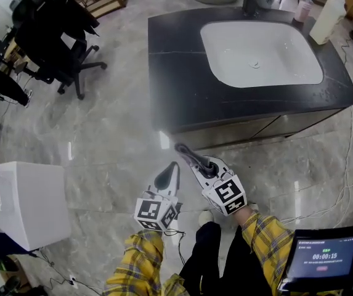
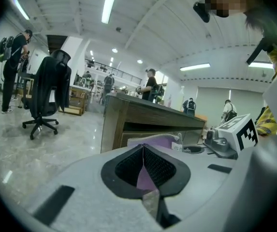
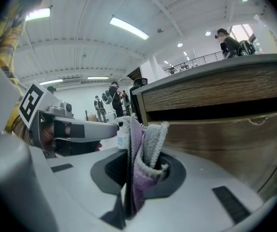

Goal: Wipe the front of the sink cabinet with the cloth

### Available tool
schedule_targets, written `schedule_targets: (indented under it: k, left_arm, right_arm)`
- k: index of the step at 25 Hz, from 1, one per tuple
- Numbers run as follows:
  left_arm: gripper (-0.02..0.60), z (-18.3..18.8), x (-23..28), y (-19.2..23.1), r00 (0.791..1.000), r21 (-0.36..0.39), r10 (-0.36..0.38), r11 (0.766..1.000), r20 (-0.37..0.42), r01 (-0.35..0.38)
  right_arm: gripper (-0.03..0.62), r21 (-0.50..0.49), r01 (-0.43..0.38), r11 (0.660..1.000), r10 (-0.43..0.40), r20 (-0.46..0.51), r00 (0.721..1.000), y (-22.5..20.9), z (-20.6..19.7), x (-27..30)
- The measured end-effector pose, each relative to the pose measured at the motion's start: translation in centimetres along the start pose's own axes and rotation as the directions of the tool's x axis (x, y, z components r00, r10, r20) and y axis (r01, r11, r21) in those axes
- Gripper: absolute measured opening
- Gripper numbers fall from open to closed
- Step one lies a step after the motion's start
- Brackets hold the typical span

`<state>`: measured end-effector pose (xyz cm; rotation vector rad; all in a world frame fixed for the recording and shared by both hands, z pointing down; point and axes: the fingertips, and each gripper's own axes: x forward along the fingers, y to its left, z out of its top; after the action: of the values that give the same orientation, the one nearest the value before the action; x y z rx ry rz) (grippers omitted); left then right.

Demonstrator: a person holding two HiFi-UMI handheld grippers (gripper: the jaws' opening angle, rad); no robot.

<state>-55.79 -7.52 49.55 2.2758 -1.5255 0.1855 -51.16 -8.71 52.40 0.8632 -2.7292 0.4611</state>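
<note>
The sink cabinet has a black top point(image 1: 182, 66) with a white basin point(image 1: 259, 51), and its wooden front point(image 1: 244, 130) faces me. That front fills the right of the right gripper view point(image 3: 225, 124) and stands ahead in the left gripper view point(image 2: 148, 120). My right gripper point(image 1: 181, 148) point(image 3: 137, 144) is shut on a bunched purple and grey cloth point(image 3: 150, 141), a short way from the front. My left gripper point(image 1: 174, 165) point(image 2: 143, 148) sits beside it, jaws together at the tips, with purple cloth point(image 2: 155, 140) between the pads and just beyond.
A black office chair point(image 1: 59, 42) stands at the left. A white box point(image 1: 25, 202) is on the floor at the lower left. Bottles point(image 1: 327, 20) stand on the countertop's far right corner. A tablet point(image 1: 321, 258) and cables point(image 1: 348, 165) lie at the right. People point(image 2: 150, 83) stand far back.
</note>
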Motion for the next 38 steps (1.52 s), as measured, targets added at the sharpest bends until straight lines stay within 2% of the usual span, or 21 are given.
schedule_targets:
  k: [5, 13, 16, 26, 38]
  left_arm:
    - [0.006, -1.0, 1.4, 0.8, 0.997, -0.033, 0.073, 0.997, 0.026, -0.073]
    - [0.006, -1.9, 3.3, 0.7, 0.995, -0.070, 0.097, 0.993, 0.038, -0.094]
    - [0.006, -1.4, 4.2, -0.2, 0.995, -0.079, 0.077, 0.994, 0.057, -0.072]
    - [0.006, -2.0, 8.2, -6.1, 0.999, -0.060, -0.002, 0.998, 0.046, 0.004]
    - [0.006, -2.4, 14.4, -14.9, 0.999, -0.059, -0.025, 0.998, 0.032, 0.027]
  right_arm:
    - [0.043, -0.038, -0.018, 0.999, 0.019, 0.029, 0.999, -1.5, -0.2, 1.5]
    - [0.043, -0.025, 0.007, 1.000, -0.006, 0.061, 0.998, -4.5, -0.2, 1.9]
    - [0.043, -0.030, 0.027, 0.999, -0.025, 0.073, 0.997, -5.8, 0.2, 1.0]
    - [0.043, -0.035, 0.116, 0.993, -0.112, 0.089, 0.990, -12.4, -0.8, -4.4]
    - [0.043, -0.009, 0.183, 0.983, -0.182, 0.077, 0.980, -21.7, -2.0, -12.4]
